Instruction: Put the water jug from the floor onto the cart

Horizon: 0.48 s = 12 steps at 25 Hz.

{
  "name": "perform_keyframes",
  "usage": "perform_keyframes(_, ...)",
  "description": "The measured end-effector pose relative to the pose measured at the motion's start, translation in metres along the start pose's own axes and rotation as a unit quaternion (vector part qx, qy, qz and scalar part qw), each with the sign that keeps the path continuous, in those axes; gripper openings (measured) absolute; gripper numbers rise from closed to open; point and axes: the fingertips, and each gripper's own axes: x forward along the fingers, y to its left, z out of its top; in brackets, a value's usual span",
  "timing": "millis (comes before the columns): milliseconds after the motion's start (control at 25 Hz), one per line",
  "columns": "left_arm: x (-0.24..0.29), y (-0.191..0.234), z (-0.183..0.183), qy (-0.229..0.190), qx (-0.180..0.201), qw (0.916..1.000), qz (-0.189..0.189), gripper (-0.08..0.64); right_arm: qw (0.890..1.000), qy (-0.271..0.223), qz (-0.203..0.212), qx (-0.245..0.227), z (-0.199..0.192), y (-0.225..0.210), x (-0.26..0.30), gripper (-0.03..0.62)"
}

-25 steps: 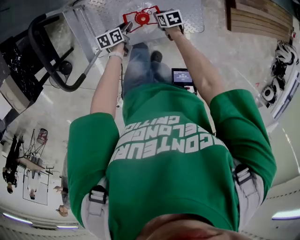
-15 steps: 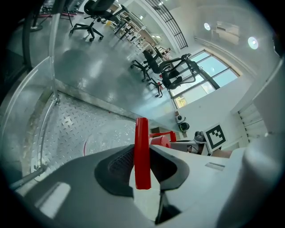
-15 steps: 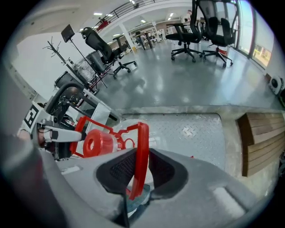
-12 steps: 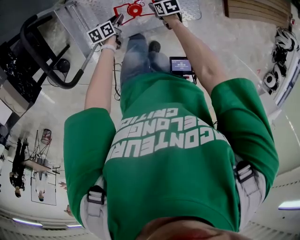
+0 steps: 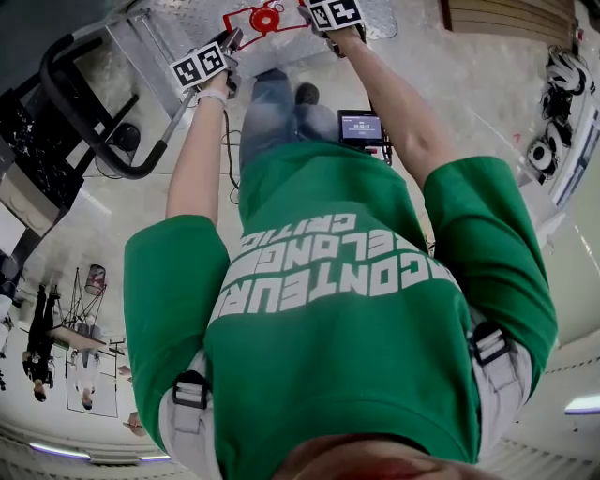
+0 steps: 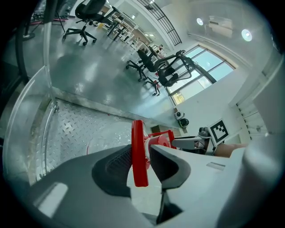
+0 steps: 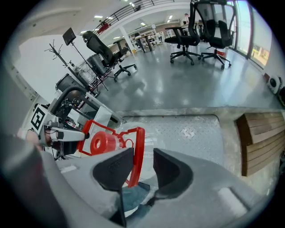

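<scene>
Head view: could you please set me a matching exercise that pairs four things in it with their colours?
Things:
1. jug cap
2. cart handle
3. sweatshirt
4. cart deck

Colours:
A. green
B. red
C. black
D. silvery metal with a raised tread pattern

Pairs: 1-B, 2-C, 3-A, 4-D.
</scene>
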Motion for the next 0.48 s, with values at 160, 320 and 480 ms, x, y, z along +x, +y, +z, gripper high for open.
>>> perform_keyframes(160, -0.003, 0.001, -0.001, 0.005, 0.007, 1.0, 0.002, 0.14, 1.0, -0.007, 0.008, -0.003, 0.003, 0.007, -0.004, 0.12)
perform_keyframes(320, -0.006, 0.005, 0.003, 0.0, 0.007, 1.0, 0.002, 0.153, 1.0, -0.013, 0.01, -0.004, 0.008, 0.007, -0.007, 0.12)
perform_keyframes(480, -0.012, 0.006, 0.006, -0.003, 0.013, 0.9999, 0.003, 0.147, 1.0, -0.017, 0.003, 0.003, 0.007, 0.004, -0.016, 0.12)
